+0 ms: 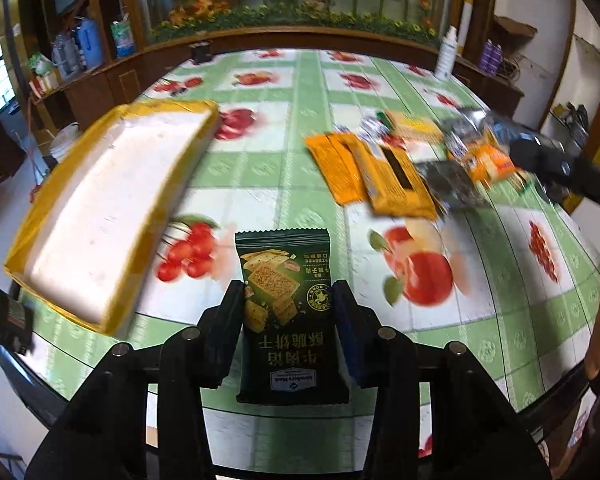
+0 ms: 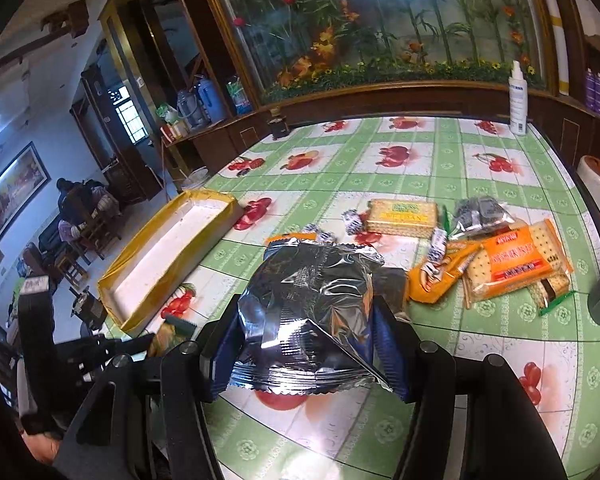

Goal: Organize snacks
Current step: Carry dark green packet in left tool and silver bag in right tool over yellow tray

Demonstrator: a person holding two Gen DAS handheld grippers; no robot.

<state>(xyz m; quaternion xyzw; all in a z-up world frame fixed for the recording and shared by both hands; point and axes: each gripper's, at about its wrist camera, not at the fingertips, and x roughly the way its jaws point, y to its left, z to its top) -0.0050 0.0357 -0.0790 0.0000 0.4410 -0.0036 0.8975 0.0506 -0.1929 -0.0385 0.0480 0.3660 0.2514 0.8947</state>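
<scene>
Gripping green cracker pkt (image 1: 288, 304) lengthwise, top edge fwd, left tongs (image 1: 290, 300).

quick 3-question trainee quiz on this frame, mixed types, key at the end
1. True or false: the yellow-rimmed tray already holds snacks.
2. What does the left gripper hold? A) dark green cracker packet B) spray bottle C) orange cracker pack
3. The right gripper is shut on a ____ foil packet.

Key: 1 false, its white floor shows bare. 2 A. 3 silver. Loose snacks, such as the orange cracker pack, lie on the fruit-print tablecloth.
</scene>
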